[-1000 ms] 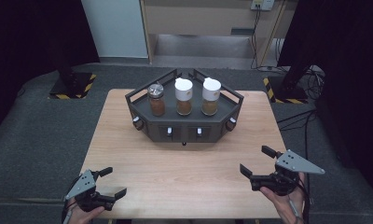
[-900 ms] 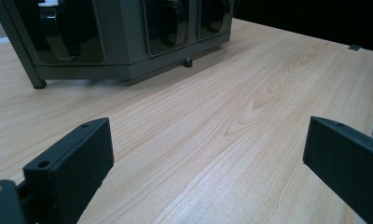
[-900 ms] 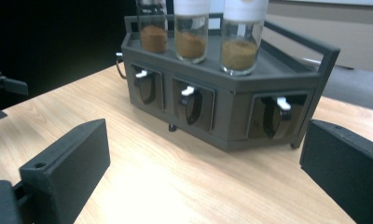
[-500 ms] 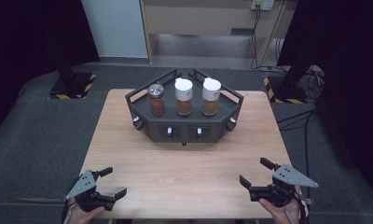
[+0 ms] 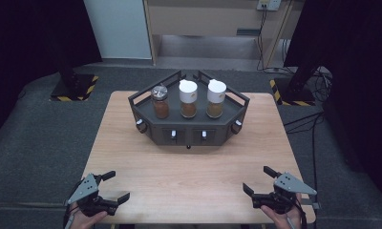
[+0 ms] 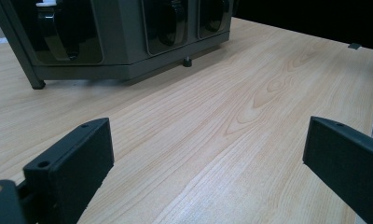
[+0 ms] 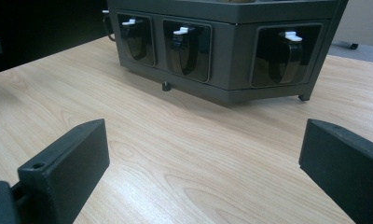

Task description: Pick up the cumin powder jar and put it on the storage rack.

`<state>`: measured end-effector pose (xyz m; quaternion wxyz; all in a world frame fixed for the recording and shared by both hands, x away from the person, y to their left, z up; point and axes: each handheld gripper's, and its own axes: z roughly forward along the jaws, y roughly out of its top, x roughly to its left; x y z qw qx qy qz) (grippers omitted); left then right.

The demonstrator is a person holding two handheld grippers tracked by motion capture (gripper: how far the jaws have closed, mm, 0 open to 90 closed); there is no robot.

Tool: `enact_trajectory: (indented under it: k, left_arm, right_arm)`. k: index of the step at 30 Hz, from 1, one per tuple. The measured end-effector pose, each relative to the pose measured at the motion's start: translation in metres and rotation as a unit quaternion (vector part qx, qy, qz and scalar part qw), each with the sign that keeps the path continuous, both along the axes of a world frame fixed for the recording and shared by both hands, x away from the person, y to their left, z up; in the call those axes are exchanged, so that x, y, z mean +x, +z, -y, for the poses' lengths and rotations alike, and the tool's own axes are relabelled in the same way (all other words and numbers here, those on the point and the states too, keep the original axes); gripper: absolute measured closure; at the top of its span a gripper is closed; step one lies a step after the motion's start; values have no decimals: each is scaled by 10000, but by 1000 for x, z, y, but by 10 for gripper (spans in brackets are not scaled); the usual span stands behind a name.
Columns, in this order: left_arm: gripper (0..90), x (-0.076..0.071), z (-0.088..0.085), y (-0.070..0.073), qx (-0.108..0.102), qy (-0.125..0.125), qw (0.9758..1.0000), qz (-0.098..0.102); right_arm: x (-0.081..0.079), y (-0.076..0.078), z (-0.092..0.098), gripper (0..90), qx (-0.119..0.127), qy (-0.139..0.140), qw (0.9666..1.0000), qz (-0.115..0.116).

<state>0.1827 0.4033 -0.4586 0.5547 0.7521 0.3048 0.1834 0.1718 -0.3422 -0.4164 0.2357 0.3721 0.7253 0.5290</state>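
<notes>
Dark grey angular rack (image 5: pixel 189 136) sits toward 12 o'clock on the wooden tabletop (image 5: pixel 189 176), well apart from both grippers. Three jars stand upright in its top: a metal-capped jar (image 5: pixel 160 102) at its 9 o'clock end, two white-capped jars (image 5: pixel 188 98) (image 5: pixel 216 98) beside it, all holding brown contents. Left gripper (image 5: pixel 113 186) at 7 o'clock, right gripper (image 5: pixel 258 182) at 5 o'clock, fingers on both spread wide, holding nothing. Jars look like rigid glass or clear plastic: probably light, smooth, slippery, breakable if dropped. Best hold judged across the body just under the cap. Rack likely stiff, heavier; small knobs (image 7: pixel 183 31) front its drawers.
</notes>
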Motion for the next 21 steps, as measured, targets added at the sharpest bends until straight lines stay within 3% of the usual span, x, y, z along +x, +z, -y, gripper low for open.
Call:
enact_trajectory:
  k: [7, 21]
  left_arm:
    - [8, -1, 0, 0, -9, -2, 10000, 59]
    - [10, -3, -2, -1, -85, 91, 9998, 125]
  right_arm:
    - [3, -6, 0, 22, -60, 89, 9999, 55]
    - [-1, -8, -1, 17, -121, -82, 9998, 116]
